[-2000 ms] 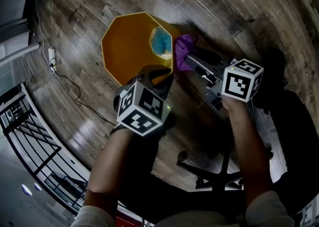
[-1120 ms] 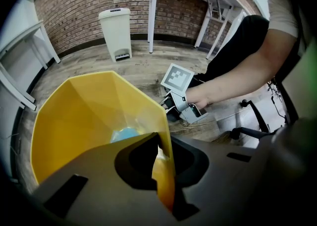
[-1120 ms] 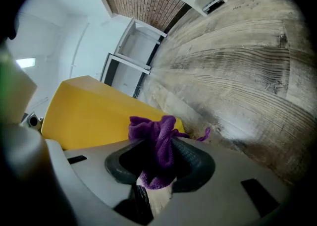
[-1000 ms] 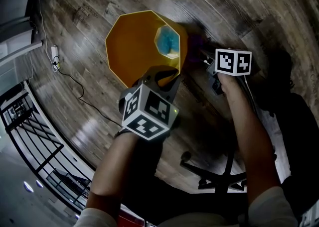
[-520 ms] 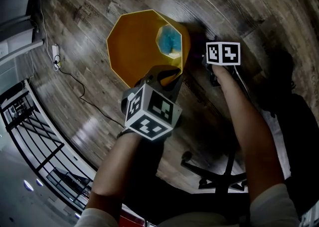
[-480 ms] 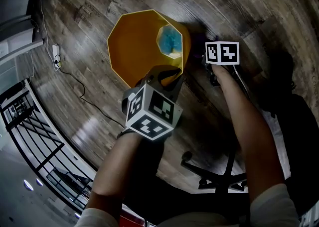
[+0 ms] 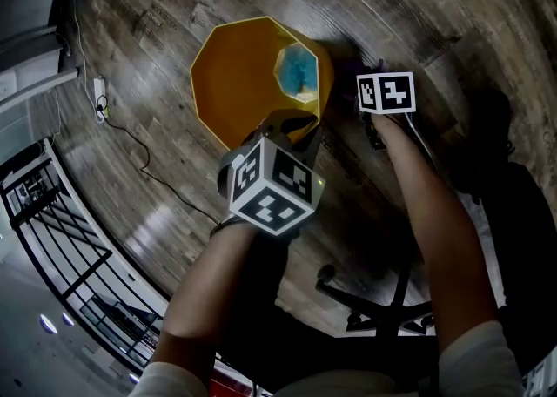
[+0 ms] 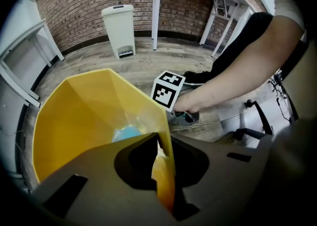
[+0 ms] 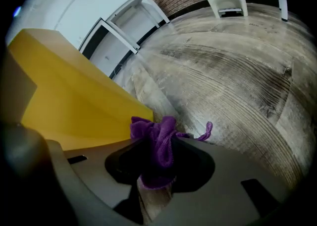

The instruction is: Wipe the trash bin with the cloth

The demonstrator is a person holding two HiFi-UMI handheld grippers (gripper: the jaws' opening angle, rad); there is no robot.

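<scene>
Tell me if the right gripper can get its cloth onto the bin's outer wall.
Probably yes. The right gripper holds the cloth close beside the bin, its yellow wall facing it with nothing between them, and the left gripper clamps the bin steady.

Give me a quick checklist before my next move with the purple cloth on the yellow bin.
1. Left gripper clamped on the rim of the bin: ok.
2. Right gripper shut on the purple cloth: ok.
3. Cloth pressed on the bin's outer wall: cannot tell; it sits right beside it.
4. Cloth sticking out past the gripper to wipe with: ok.
5. Power strip apart from the bin: ok.
</scene>
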